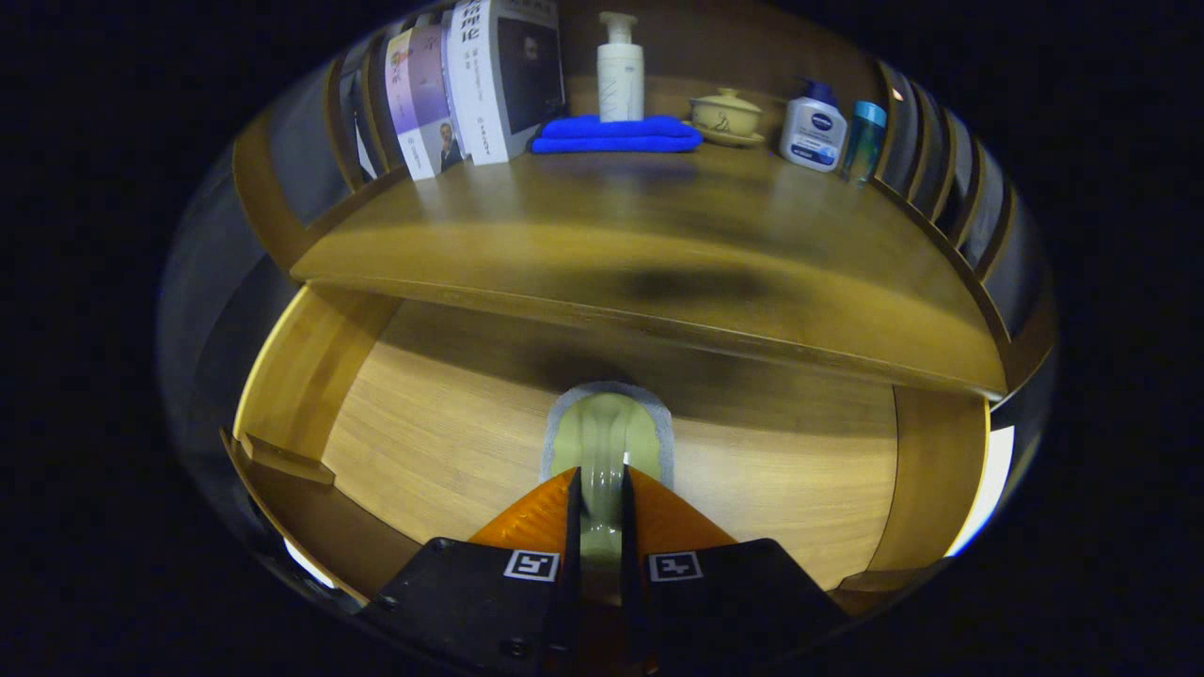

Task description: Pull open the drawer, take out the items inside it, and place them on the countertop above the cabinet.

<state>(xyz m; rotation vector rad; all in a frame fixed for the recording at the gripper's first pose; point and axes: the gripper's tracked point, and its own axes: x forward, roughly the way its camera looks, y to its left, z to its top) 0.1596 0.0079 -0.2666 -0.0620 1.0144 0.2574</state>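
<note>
The wooden drawer [442,451] stands pulled open below the countertop [658,226] of the cabinet. My gripper [599,489] hangs over the drawer's floor, shut on a pale green flat pouch [607,432] with a grey rim. The pouch sticks out ahead of the fingertips [555,508] and hides the drawer floor beneath it. I cannot tell whether the pouch is lifted or still touches the floor. Nothing else shows on the visible drawer floor.
At the back of the countertop stand several books [470,85], a folded blue cloth [616,134] with a white pump bottle [621,70] behind it, a cream lidded cup on a saucer [726,116], a white lotion bottle [812,127] and a teal bottle [863,139]. The countertop's front edge [658,324] overhangs the drawer.
</note>
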